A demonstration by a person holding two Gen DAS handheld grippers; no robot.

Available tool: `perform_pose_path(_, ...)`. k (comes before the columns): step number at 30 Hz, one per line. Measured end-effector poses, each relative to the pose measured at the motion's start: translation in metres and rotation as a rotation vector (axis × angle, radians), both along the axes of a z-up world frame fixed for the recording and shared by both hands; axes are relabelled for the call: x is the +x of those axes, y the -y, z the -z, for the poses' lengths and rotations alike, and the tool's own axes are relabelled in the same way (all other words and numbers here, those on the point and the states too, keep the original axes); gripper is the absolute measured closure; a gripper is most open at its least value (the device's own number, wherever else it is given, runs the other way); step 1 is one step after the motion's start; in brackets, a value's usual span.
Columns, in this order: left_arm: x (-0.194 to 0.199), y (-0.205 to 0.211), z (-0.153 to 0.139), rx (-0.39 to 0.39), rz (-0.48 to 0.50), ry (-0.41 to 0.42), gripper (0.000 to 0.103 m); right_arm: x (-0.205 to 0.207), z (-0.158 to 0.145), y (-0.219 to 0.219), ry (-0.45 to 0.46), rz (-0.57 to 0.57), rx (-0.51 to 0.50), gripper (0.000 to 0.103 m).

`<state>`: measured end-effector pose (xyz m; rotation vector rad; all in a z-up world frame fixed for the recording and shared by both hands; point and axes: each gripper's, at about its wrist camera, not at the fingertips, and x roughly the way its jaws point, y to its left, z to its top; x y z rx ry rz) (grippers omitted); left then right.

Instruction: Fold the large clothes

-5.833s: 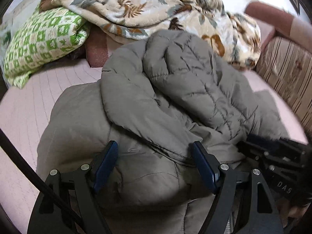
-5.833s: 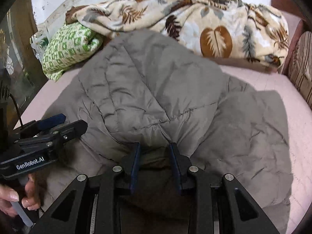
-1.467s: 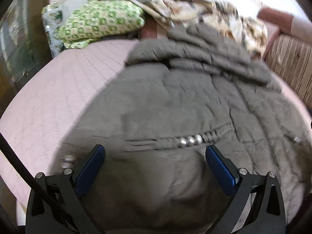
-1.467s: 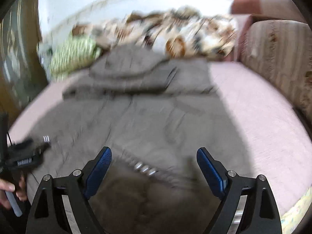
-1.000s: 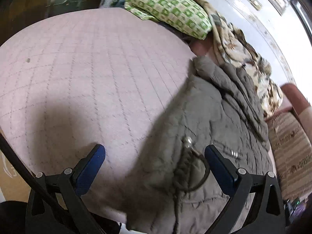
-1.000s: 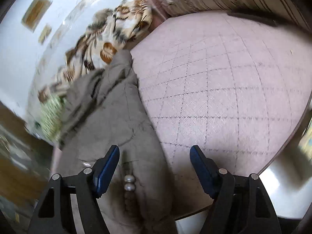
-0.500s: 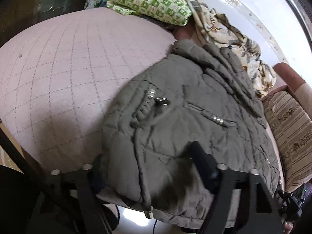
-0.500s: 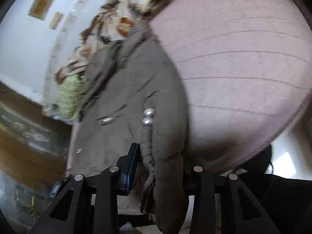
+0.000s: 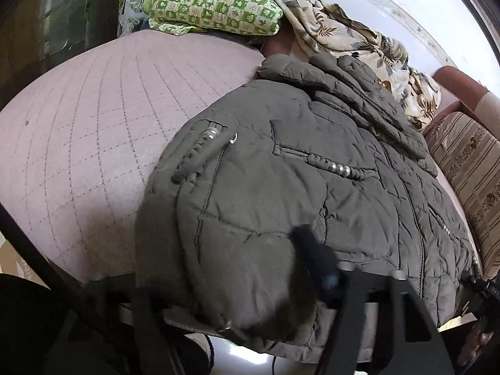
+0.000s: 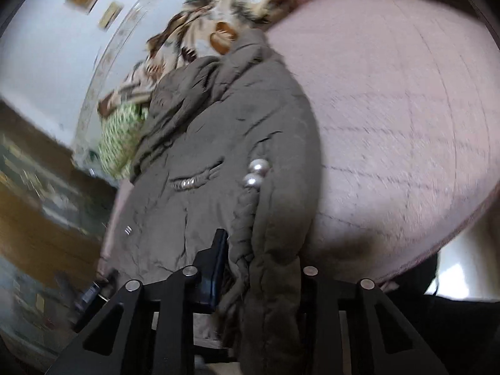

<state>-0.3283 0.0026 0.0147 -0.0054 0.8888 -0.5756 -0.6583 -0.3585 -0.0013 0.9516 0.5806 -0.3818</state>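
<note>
1. Left side first: the grey padded coat lies lengthwise on the pink quilted bed cover, its hem hanging over the near edge of the bed, its collar up by the green checked pillow and the leaf-print blanket

2. The left gripper has the coat's near hem corner bunched between its jaws, which are closing; one blue pad presses into the padding, the other is hidden under the cloth

3. Further right, the right gripper straddles the opposite hem corner beside the braided pocket trim with pearl beads; its jaws are closing too, cloth between them and the blue pad against the fabric

4. Judged step: taking hold of both bottom corners, ready for a fold of the hem towards the collar

5. Next move calls for a firm pinch through the thick padding on both sides, then lifting both corners level and carrying them up the coat together, so the bulky hem does not slip or skew
</note>
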Motion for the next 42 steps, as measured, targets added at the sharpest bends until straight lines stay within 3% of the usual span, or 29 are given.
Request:
perform_pose_path(3,0.000,0.000,0.001,0.010,-0.007,0.011,0.051,0.009,0.007,-0.003,-0.069,-0.009,-0.036,0.072)
perform_pose_path(13,-0.007,0.005,0.005,0.034,-0.020,0.080,0.047,0.016,0.008,-0.003,-0.077,-0.004,-0.071,0.071)
perform_pose_path(17,-0.008,0.014,0.005,0.102,0.011,0.079,0.039,0.012,0.009,-0.003,-0.068,-0.001,-0.065,0.071)
perform_pose_path(28,-0.009,0.017,0.006,0.120,0.011,0.082,0.030,0.018,0.008,-0.004,-0.089,-0.002,-0.075,0.065)
perform_pose_path(31,-0.009,0.015,0.006,0.115,0.011,0.082,0.035,0.019,0.008,-0.002,-0.098,-0.003,-0.070,0.065)
perform_pose_path(35,-0.010,0.013,0.003,0.103,0.016,0.084,0.048,0.020,0.007,-0.004,-0.110,-0.005,-0.079,0.065)
perform_pose_path(39,-0.014,0.017,0.000,0.103,0.042,0.108,0.066,0.025,0.001,-0.010,-0.148,-0.019,-0.151,0.069)
perform_pose_path(42,-0.017,0.020,0.000,0.121,0.050,0.132,0.068,0.029,-0.002,-0.015,-0.174,-0.028,-0.198,0.071)
